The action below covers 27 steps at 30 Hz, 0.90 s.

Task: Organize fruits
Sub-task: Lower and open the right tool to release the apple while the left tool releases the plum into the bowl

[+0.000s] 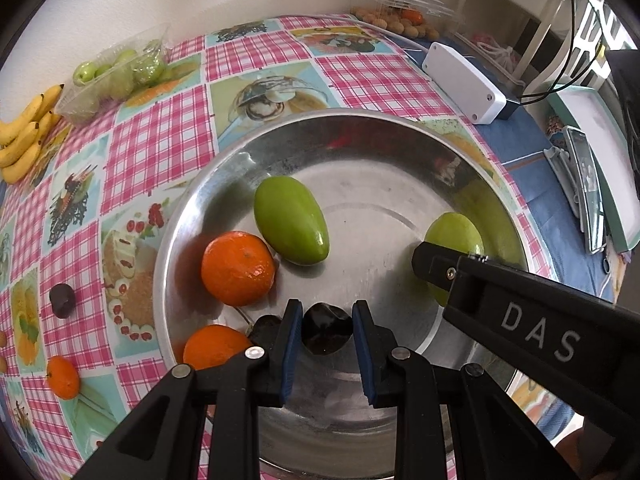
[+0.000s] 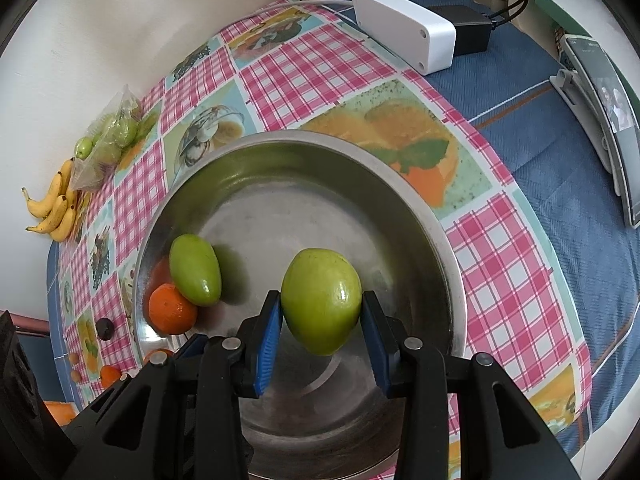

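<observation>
A steel bowl sits on the checkered tablecloth. It holds a green mango, an orange, a second orange and a dark fruit. My left gripper is shut on a dark plum just above the bowl's near side. My right gripper is shut on a green guava and holds it over the bowl; its finger shows in the left wrist view.
On the cloth left of the bowl lie a dark plum and a small orange. Bananas and a box of green fruit lie far left. A white box and a phone lie right.
</observation>
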Available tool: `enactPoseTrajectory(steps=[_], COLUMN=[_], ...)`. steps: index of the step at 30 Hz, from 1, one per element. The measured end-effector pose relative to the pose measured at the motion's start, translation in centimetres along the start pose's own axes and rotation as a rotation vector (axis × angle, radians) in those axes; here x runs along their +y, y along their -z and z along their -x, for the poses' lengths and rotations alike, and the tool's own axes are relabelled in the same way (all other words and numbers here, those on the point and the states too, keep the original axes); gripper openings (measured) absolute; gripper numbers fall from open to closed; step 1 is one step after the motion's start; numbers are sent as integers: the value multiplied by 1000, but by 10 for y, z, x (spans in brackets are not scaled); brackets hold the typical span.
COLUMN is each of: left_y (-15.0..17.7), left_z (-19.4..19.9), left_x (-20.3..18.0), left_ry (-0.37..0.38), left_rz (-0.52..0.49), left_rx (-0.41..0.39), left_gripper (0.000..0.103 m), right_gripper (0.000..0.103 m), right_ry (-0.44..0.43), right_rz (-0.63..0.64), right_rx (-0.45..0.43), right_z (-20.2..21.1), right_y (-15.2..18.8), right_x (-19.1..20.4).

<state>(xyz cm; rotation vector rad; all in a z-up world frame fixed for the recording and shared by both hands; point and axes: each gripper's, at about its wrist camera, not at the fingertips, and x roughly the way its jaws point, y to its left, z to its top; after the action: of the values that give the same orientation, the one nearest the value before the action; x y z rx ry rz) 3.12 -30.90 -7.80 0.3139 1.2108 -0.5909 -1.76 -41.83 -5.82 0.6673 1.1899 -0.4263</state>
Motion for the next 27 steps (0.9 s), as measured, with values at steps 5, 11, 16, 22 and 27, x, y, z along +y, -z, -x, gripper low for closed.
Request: enactPoseTrajectory(steps=[5, 11, 16, 22, 27], left_y=[-1, -2, -3, -7, -9], left_z=[-2, 0, 6, 15, 21], left_x=[0, 1, 3, 8, 15], left_ry=[4, 16, 19, 32, 45], left_rz=[7, 23, 32, 53, 76], left_rx=[4, 15, 4, -15, -25], left_gripper=[28, 30, 30, 39, 43], right_gripper=[43, 43, 43, 43, 43], right_ry=[-12, -20, -35, -39, -38], right_rz=[-4, 8, 20, 22, 14], right_rx=[-9, -36, -79, -85, -82], right_z=[2, 14, 30, 33, 32], right_y=[0, -2, -4, -4, -3], right_x=[0, 4, 9, 10, 9])
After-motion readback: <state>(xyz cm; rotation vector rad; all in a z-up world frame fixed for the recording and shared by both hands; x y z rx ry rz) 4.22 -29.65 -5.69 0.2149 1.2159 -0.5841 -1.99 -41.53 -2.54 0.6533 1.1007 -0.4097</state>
